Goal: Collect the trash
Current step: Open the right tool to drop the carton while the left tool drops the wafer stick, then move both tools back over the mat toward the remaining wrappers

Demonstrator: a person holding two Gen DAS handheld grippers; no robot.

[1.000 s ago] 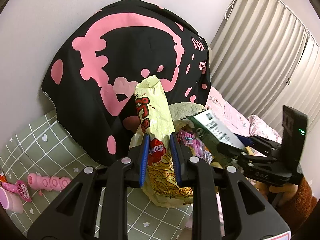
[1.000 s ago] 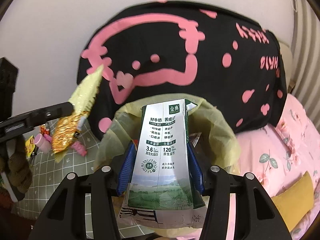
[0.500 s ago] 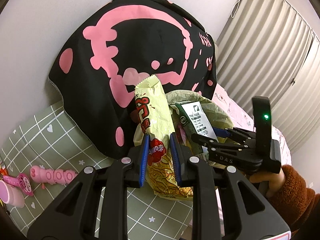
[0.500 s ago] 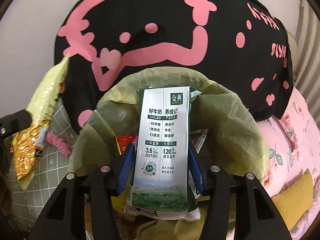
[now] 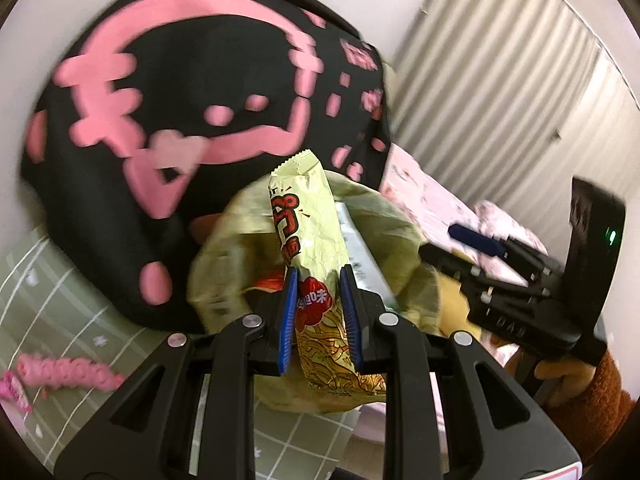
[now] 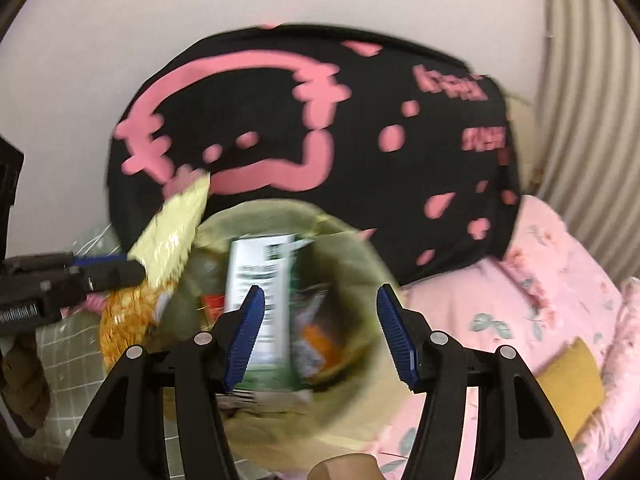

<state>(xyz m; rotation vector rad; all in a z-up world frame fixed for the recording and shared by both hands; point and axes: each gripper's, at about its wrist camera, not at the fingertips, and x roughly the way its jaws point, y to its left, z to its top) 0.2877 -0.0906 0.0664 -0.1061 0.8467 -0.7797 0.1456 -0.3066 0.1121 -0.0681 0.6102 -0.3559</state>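
Half a second ago your right gripper point(image 6: 320, 332) was clamped on the milk carton point(image 6: 260, 300) over the bin; now its jaws stand wide apart and the carton lies inside the yellow-lined trash bin point(image 6: 360, 264), among the other wrappers. That item looks delivered, so one piece of trash is done and your right side is free. The frame is blurred, so I cannot tell whether the carton has settled or is dropping. It sits beyond and slightly left of the space between the blue pads point(image 6: 244, 332), touching neither as far as the blur allows

Your left gripper point(image 5: 318, 316) is a different matter: it was holding the noodle snack packet point(image 5: 316, 240) a second ago and it holds it now, the two blue pads point(image 5: 288, 316) pressed against the packet's lower half, the crimped top standing upright above them. Compared with the earlier view, the bin's mouth has come more squarely behind the packet. In the right wrist view, though, the packet hangs at the bin's left rim, partly outside it. I judge you need it further over the opening before you release, or it may slide down the outside of the liner
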